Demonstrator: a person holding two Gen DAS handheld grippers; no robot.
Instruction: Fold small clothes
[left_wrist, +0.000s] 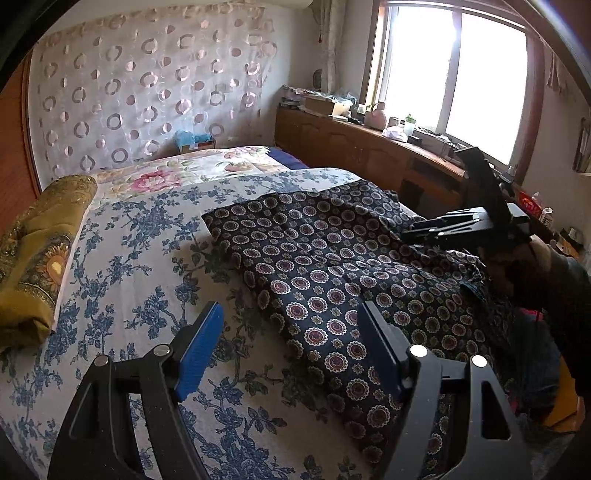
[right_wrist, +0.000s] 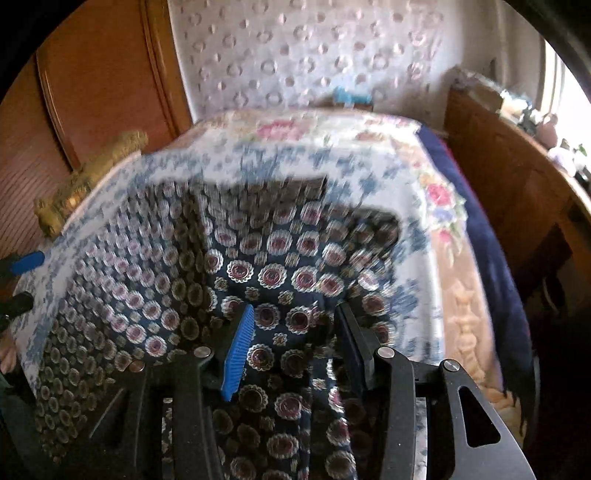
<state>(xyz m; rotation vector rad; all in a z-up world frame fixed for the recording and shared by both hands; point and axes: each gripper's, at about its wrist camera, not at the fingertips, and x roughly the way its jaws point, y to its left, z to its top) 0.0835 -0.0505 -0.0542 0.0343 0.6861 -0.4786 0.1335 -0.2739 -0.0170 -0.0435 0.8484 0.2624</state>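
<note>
A dark navy garment (left_wrist: 325, 258) printed with round flower medallions lies spread on the bed, its right part rumpled. My left gripper (left_wrist: 290, 314) hovers open over the garment's near left edge, and nothing is between its blue pads (left_wrist: 201, 350). My right gripper (left_wrist: 417, 230) is over the rumpled right side, held by a gloved hand (left_wrist: 546, 266). In the blurred right wrist view, the right gripper (right_wrist: 295, 310) stands open just above the garment (right_wrist: 277, 273), its pads apart and not pressing on cloth. A blue fingertip of the left gripper (right_wrist: 27, 262) shows at the left edge.
The bed (left_wrist: 129, 240) has a blue floral sheet and a pink floral cover behind. An olive-gold folded cloth (left_wrist: 37, 251) lies at the bed's left edge. A cluttered wooden cabinet (left_wrist: 351, 144) runs under the window at right. A wooden wardrobe (right_wrist: 103, 74) stands at left.
</note>
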